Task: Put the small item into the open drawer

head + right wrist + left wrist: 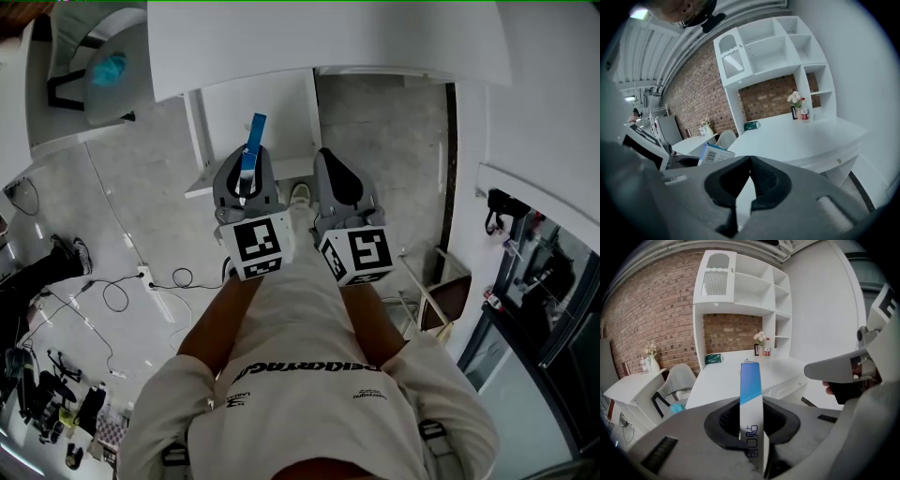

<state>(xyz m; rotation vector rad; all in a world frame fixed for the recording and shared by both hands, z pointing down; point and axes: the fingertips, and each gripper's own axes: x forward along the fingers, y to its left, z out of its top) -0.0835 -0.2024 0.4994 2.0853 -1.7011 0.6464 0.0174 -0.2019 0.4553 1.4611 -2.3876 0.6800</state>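
A narrow blue and white box [750,380] stands upright between the jaws of my left gripper [751,414], which is shut on its lower white part. In the head view the box [253,150] sticks out forward from the left gripper [246,186], held at waist height over the floor. My right gripper [336,183] hangs just beside it, and its jaws meet at the tips [750,161] with nothing between them. The white desk [811,136] lies ahead. A drawer front with a small knob [839,161] shows under its edge; I see no pulled-out drawer.
A white shelf unit [740,287] rises over the desk against a brick wall. On the desk stand a green box [713,358], flowers and a bottle [767,350]. A grey chair [677,380] stands left of the desk. Cables [141,281] lie on the floor at left.
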